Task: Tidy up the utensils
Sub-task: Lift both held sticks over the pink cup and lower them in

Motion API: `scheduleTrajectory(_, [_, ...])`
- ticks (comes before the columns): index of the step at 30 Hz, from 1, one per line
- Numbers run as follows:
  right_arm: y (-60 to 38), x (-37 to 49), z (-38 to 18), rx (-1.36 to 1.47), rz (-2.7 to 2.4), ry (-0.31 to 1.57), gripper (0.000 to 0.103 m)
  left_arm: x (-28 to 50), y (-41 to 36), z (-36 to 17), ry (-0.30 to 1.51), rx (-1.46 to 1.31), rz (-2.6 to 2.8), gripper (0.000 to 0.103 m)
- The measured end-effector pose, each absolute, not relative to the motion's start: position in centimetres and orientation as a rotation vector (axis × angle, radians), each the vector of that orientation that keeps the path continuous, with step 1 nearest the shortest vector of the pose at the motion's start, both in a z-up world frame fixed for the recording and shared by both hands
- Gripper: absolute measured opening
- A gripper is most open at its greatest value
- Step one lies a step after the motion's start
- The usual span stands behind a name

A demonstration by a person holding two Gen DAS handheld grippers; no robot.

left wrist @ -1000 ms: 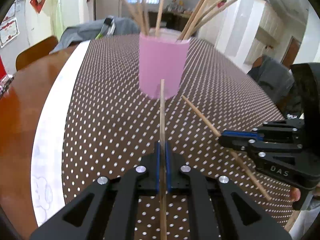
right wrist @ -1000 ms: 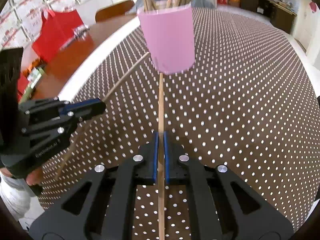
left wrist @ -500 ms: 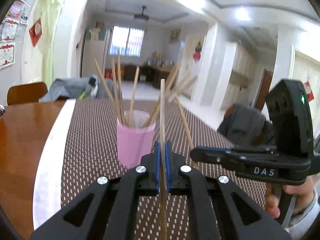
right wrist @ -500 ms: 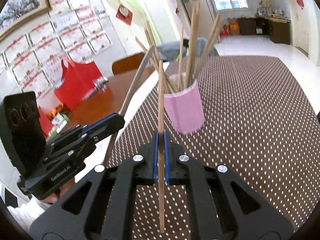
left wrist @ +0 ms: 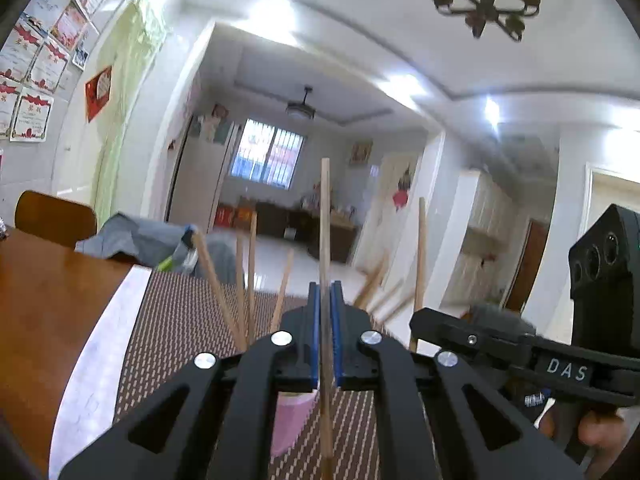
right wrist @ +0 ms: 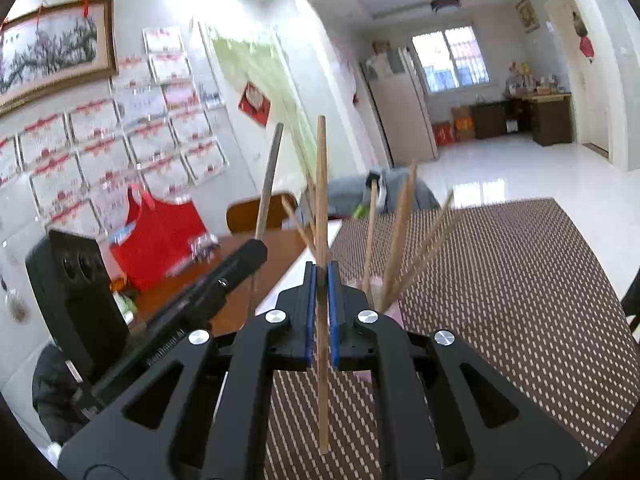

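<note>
- Left gripper [left wrist: 326, 336] points level above the pink cup [left wrist: 290, 420], pinching an upright chopstick [left wrist: 325, 232].
- Right gripper [right wrist: 320, 312] tilts slightly downward, pinching another chopstick [right wrist: 321, 184].

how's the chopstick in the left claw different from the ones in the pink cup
The held chopstick is clamped alone in the shut left claw, upright, above the table. The cup's chopsticks stand loose in the pink cup, fanned at different slants. All look like plain light wood.
</note>
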State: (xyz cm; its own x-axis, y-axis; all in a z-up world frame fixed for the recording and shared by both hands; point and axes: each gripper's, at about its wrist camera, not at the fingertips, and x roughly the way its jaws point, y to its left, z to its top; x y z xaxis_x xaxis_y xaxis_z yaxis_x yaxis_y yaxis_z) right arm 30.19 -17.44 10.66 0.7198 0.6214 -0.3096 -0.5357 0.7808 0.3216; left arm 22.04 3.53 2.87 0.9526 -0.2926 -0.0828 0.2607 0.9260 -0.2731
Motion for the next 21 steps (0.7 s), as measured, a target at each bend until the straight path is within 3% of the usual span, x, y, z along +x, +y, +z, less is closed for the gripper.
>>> scheduleTrajectory(12, [-15.8, 33.3, 11.8, 0.243, 0.579, 0.233, 0.006, 25.8, 3.4, 3.4, -0.107, -0.294, -0.157, 0.006])
scheduleTrajectory(21, [-16.1, 36.0, 10.7, 0.288, 0.55, 0.194, 0.006, 28.9, 2.7, 2.1, -0.15, -0.269, -0.095, 0.006])
